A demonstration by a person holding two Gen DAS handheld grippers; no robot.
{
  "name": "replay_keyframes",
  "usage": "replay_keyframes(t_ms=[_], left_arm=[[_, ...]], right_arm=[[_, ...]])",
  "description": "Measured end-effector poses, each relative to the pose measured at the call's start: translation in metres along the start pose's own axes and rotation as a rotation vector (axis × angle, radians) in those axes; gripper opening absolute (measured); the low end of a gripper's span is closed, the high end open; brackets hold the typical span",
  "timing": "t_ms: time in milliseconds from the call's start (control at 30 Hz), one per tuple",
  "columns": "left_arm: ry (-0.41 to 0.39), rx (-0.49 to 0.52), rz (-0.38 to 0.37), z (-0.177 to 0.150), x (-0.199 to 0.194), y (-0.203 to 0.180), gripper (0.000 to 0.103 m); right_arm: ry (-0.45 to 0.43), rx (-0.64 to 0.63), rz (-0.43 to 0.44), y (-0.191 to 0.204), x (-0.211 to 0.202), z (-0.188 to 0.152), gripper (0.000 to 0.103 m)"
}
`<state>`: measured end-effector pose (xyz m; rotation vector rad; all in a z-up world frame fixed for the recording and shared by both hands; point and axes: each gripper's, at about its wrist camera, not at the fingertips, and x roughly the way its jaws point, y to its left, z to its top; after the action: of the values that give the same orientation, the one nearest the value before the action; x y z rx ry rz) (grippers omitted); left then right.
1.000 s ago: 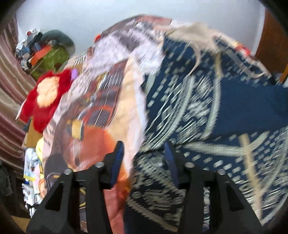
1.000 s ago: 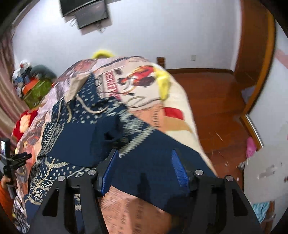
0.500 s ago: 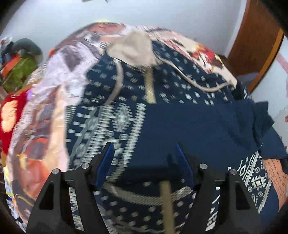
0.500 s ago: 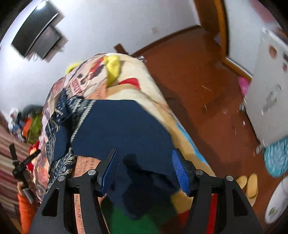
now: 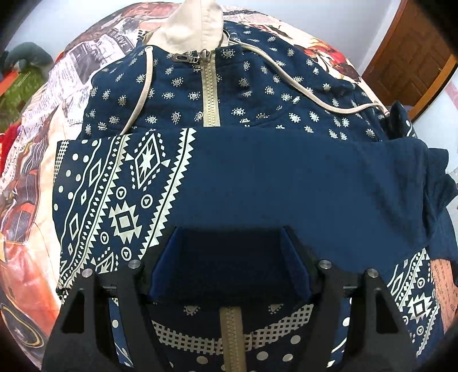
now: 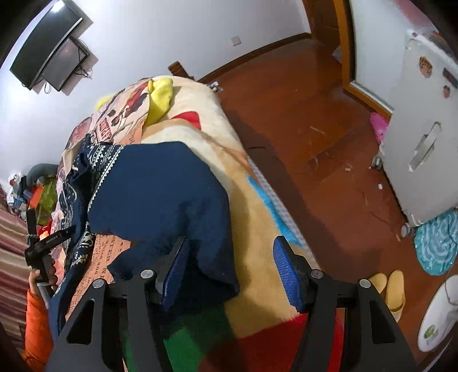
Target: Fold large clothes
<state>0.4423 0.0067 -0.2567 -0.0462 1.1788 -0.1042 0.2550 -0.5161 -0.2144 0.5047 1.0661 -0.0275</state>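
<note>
Bed [image 6: 257,183]: covered by a printed blanket [image 5: 34,177] with comic and newspaper pictures; it is the landmark for the lines below.
Hoodie [image 5: 257,183]: a navy zip-up with cream patterns, lying face up on the bed, its beige hood [image 5: 194,25] at the far end. One sleeve [image 5: 286,177] is folded straight across the chest, hiding the middle of the beige zipper [image 5: 210,94]; the cuff end of this sleeve [image 6: 177,257] drapes over the bed's side facing the wooden floor [image 6: 329,120].
Left gripper [image 5: 229,257]: pointing steeply down over the hoodie's lower front, close to the folded sleeve. Its jaws have just been opening and stand wide; dark navy cloth shows between them, with the blue pads clear of it as far as can be told.
Right gripper [image 6: 232,271]: at the bed's floor-side edge, jaws about half apart after closing a little. The sleeve's cuff end lies against the left pad [image 6: 174,269]; the right pad [image 6: 286,274] is clear of it, so nothing is clamped.
Slippers [image 6: 386,289]: a yellow pair on the floor beside the bed.
</note>
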Motion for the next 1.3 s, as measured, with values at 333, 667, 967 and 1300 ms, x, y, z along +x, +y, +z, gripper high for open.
replay_keyframes(t_ms=[333,667,967,1300], left_arm=[[-0.005,0.036,0.021,0.0,-0.008,-0.014,0.072],[-0.087,0.092,0.029,0.001,-0.043,-0.03,0.072],[-0.016,0.015,0.038,-0.003,-0.016,-0.009,0.072],[0.007,-0.013,0.025,-0.008,-0.007,0.001,0.072]], right_arm=[[-0.021,-0.058,0.026,0.018,0.005,0.007,0.009],[-0.299,-0.161,-0.108,0.048,-0.065,0.062,0.005],[-0.528,-0.308,-0.172,0.103,-0.134,0.119,0.005],[-0.721,-0.532,-0.084,0.231,-0.184,0.144,0.005]])
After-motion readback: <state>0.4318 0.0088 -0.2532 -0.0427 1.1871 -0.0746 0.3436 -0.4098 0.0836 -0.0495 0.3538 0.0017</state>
